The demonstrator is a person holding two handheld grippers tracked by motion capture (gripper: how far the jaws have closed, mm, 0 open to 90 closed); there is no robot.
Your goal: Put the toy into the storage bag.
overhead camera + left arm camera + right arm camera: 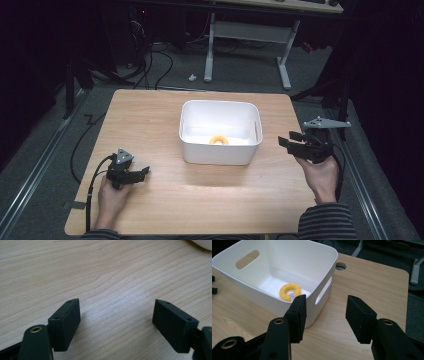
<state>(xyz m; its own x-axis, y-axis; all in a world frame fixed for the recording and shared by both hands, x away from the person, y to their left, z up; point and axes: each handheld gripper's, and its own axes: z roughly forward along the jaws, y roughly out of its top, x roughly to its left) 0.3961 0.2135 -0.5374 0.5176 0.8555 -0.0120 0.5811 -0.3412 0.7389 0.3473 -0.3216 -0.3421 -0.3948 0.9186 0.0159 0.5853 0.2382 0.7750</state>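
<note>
A white plastic bin (220,148) with handle slots stands in the middle of the wooden table (150,115). A yellow ring (218,140) lies on its floor; in the right gripper view the ring (289,291) carries a small label. My left gripper (145,173) rests low at the table's front left, open and empty, its jaws wide over bare wood (117,312). My right gripper (285,139) hovers to the right of the bin, open with nothing between its jaws (325,315), pointing toward the bin (274,270).
A round cable hole (340,266) sits in the table beyond the bin. Behind the table stand a white desk frame (285,65) and loose cables on the grey floor. Bare wood lies around the bin on all sides.
</note>
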